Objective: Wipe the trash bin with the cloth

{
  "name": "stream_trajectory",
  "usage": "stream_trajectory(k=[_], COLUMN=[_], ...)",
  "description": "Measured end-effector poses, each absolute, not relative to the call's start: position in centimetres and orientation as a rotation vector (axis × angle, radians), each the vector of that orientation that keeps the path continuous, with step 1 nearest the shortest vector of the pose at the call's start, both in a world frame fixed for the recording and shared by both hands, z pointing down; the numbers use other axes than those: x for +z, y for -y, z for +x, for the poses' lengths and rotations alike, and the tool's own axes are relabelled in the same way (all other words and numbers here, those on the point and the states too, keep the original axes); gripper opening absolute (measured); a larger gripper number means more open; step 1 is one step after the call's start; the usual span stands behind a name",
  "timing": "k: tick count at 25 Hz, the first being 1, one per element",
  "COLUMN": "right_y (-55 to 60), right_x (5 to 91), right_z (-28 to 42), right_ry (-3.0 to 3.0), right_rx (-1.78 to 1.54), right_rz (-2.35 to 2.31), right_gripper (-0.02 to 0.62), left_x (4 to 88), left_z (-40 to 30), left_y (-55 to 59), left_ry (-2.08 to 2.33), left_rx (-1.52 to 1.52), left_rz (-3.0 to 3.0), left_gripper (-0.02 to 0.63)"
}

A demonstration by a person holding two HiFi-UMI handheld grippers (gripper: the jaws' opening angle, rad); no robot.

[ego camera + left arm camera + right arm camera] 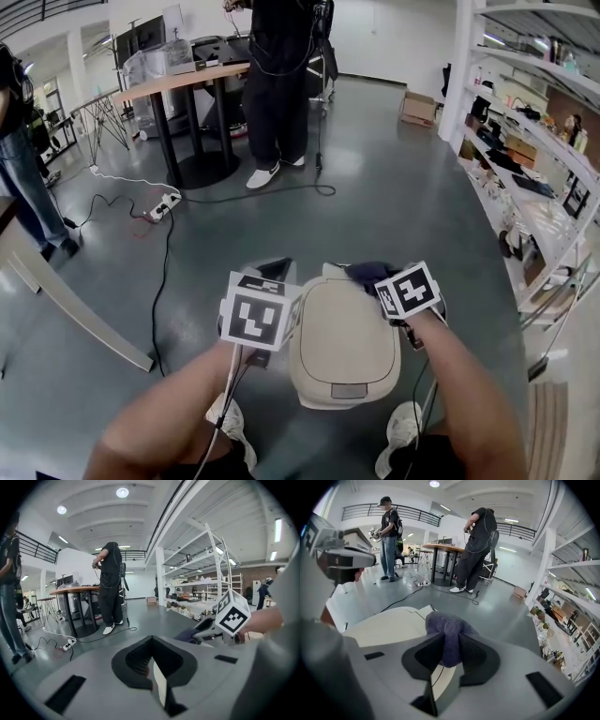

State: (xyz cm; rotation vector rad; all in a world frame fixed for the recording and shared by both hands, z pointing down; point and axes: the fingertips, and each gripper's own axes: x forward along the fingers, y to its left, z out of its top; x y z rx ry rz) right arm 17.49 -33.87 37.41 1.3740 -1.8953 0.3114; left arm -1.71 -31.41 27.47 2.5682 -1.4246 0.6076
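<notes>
Bin [342, 347] stands on the floor [394, 187], lid shut. Just beside the bin's left edge is the left gripper [151, 641], fingers pressed together on nothing; it would do well to brace the bin. At the bin's far right corner the right gripper [449, 641] pinches the cloth [446, 625]; press it flat and sweep in overlapping strokes.

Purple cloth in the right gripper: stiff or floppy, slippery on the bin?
Likely floppy: the cloth bulges and folds where the right gripper pinches it. Probably light; it bunches above the jaws without sagging. Its fuzzy pile should drag, not slip, on the trash bin lid.
</notes>
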Motion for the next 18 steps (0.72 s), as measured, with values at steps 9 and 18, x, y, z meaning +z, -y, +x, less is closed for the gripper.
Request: stream_trajectory(k=[9,18], right_y=[32.0,29.5], right_x=[31.7,31.6], right_z=[12.6,5.0], right_ry=[2.116,2.216], right_rx=[0.279,0.239], right_rz=[1.384,1.201], right_gripper=[0.092,0.092], left_x=[26.9,26.2], left_z=[-2.3,-2.9], left_y=[31.2,31.2], left_ry=[1.454,1.519], left_rx=[0.599,0.597], left_rz=[2.596,2.613], left_gripper=[0.0,0.0])
